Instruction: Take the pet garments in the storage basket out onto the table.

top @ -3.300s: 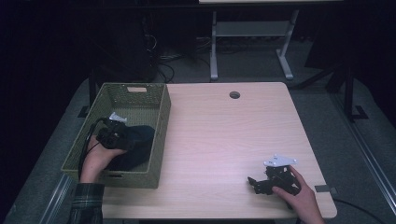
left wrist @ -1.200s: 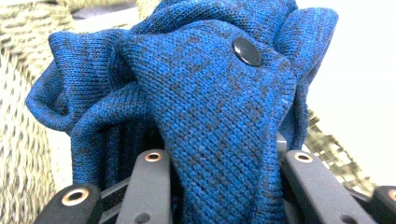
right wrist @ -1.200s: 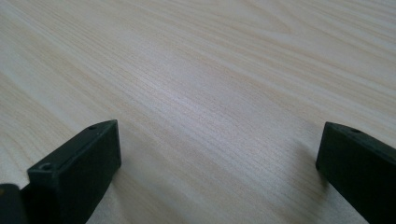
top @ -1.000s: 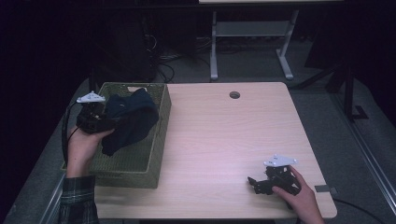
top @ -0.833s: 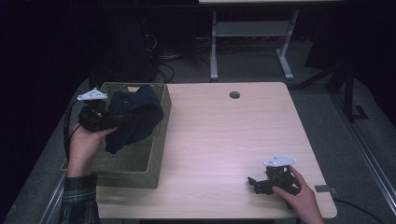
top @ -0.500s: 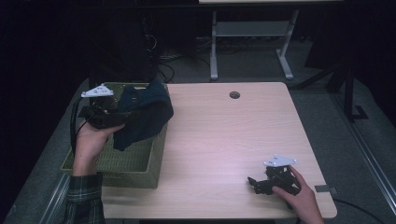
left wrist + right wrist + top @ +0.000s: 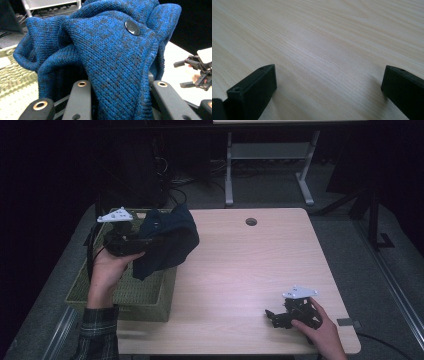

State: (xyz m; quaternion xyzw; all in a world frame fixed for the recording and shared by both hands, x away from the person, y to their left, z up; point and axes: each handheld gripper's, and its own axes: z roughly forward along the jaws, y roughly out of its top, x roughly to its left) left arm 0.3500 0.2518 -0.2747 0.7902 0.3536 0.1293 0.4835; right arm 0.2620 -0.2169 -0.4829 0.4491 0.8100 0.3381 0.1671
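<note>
Blue knit garment lifted over the basket

Our left tongs (image 7: 142,242) are clamped on the blue knit garment (image 7: 167,242), which hangs above the green woven basket (image 7: 145,302) at the desk's (image 7: 240,265) left edge. Our right tongs (image 7: 272,316) rest on the desk near its front right corner, jaws spread wide, nothing between them.

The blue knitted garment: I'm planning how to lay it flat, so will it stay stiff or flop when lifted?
Likely floppy: the blue knitted garment bunches between the left gripper jaws and droops over the basket. Probably light. Its button might snag.
</note>
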